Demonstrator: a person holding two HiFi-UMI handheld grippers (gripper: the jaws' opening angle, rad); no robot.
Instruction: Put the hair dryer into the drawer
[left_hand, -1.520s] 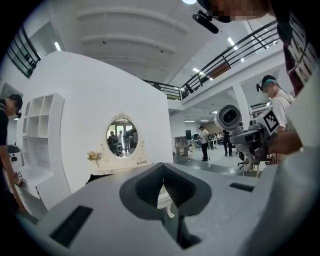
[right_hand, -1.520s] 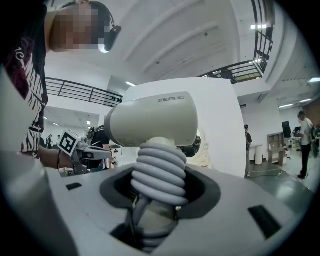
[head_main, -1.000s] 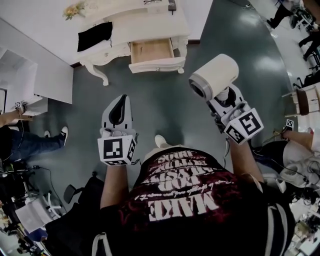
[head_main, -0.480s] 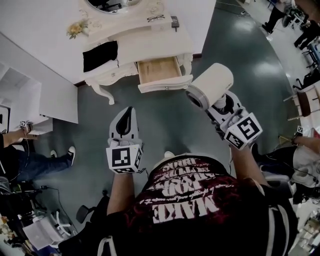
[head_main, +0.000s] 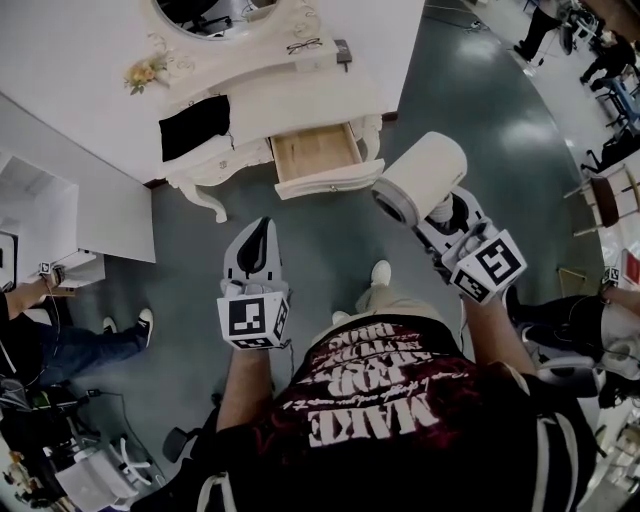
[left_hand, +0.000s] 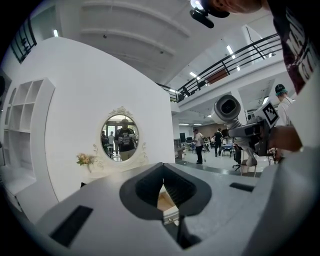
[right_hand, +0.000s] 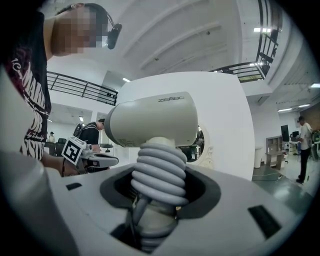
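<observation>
Your right gripper (head_main: 441, 214) clamps the hair dryer (head_main: 420, 178) by its handle, barrel up for a clean drop, just off the open drawer's (head_main: 330, 186) right front corner, while your left gripper (head_main: 254, 226), jaws together and empty, points at that drawer.

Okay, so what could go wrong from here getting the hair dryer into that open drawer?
The right gripper clamps the hair dryer only by its handle, which is wrapped in the coiled cord. The heavy barrel could twist or slip on those coils. The drawer of the dressing table looks shallow next to the barrel, so the dryer may knock the drawer's front or sit proud unless it is laid flat.
</observation>
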